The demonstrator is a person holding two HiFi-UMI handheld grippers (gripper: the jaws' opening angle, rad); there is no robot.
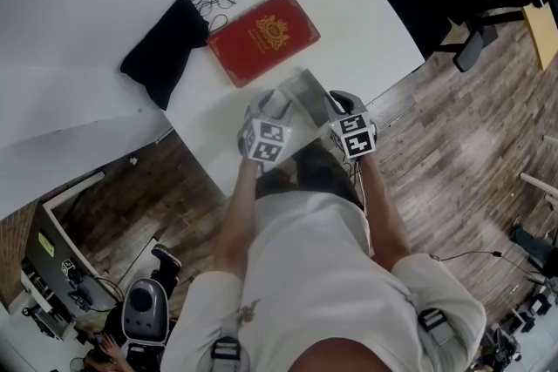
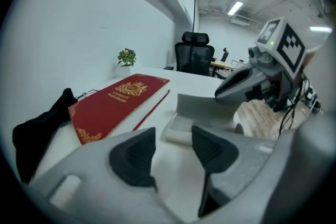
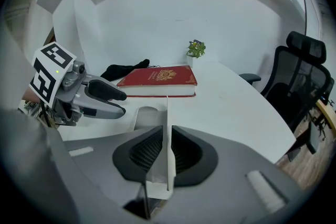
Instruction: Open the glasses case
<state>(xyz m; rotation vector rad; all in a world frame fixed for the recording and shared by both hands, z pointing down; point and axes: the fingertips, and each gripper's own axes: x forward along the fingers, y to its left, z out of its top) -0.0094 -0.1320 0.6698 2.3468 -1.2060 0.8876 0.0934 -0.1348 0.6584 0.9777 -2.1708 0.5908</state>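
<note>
While the right gripper (image 3: 167, 150) clamps its 2 jaws on the thin raised lid of the glasses case (image 1: 304, 90), which sits at the near edge of the white table (image 1: 366, 22) just before the red book (image 1: 263, 35), the left gripper (image 2: 173, 150) hangs released and empty beside it. The lid looks partly lifted. It should probably swing back about its hinge, with the free gripper steadying the base against sliding.

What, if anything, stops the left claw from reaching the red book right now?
Probably nothing, so yes: the left claw is open and empty, and only bare table lies between it and the red book. The glasses case sits off to its right.
</note>
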